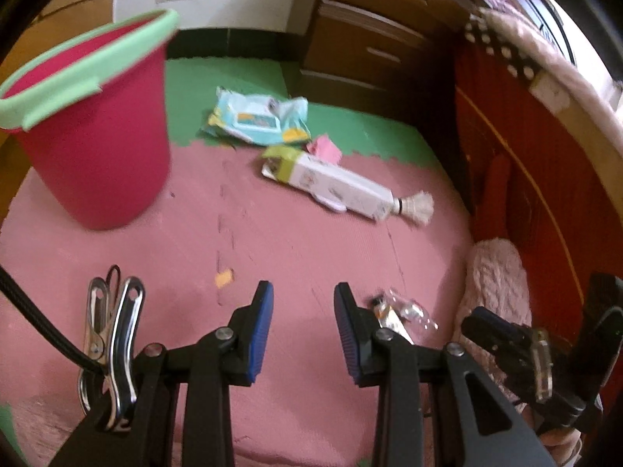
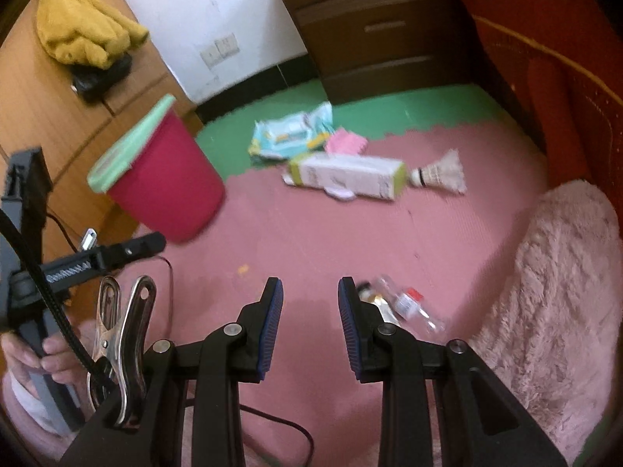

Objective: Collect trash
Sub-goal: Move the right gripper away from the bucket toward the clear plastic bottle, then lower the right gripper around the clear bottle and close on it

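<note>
Trash bin (image 1: 97, 128), red with green rim, stands upright on the mat (image 1: 272, 257).

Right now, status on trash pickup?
Left tongs and right tongs both open, empty. Crumpled clear wrapper nearest, on pink mat. Red bin upright. Nothing blocking.

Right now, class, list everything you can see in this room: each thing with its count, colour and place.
bin: one, red, green rim, left on mat
wipes pack: one, pale blue, green mat
pink pad: one, beside carton
carton: one, white, lying flat
shuttlecock: one, white, at carton's end
clear wrapper: one, near mat
fluffy rug: one, pink, right
drawers: one, brown, back
yellow cloth: one, on cupboard
left hand-held gripper: empty, jaws apart
right hand-held gripper: empty, jaws apart
</note>
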`<action>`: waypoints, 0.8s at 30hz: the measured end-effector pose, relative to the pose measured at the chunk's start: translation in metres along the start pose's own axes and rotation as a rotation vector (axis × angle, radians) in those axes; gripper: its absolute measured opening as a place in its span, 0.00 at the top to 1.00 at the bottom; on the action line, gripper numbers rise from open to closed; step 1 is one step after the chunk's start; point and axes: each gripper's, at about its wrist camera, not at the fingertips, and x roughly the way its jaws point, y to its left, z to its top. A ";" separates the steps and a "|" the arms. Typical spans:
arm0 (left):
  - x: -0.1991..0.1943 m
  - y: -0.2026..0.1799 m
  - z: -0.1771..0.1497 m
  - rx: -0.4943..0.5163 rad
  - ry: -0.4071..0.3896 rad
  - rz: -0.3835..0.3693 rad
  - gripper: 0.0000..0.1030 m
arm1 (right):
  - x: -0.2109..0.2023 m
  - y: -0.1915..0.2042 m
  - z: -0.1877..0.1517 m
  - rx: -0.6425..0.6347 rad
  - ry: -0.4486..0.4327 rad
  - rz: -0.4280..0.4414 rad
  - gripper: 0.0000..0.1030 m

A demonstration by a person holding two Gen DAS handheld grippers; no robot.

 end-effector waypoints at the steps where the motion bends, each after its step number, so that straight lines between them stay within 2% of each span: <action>1: 0.005 -0.003 -0.002 0.002 0.016 -0.005 0.68 | 0.003 -0.003 -0.002 -0.007 0.020 -0.013 0.70; 7: 0.038 -0.018 -0.018 -0.001 0.112 -0.021 0.68 | 0.025 -0.024 -0.013 -0.053 0.139 -0.102 0.69; 10: 0.052 -0.021 -0.023 -0.017 0.150 -0.024 0.68 | 0.036 -0.039 -0.011 -0.029 0.196 -0.094 0.69; 14: 0.067 -0.023 -0.029 -0.030 0.184 -0.018 0.68 | 0.053 -0.046 -0.005 -0.051 0.281 -0.153 0.66; 18: 0.077 -0.024 -0.033 -0.024 0.193 -0.003 0.68 | 0.071 -0.047 -0.001 -0.089 0.343 -0.185 0.62; 24: 0.085 -0.019 -0.034 -0.034 0.206 0.014 0.68 | 0.099 -0.046 -0.001 -0.128 0.444 -0.229 0.62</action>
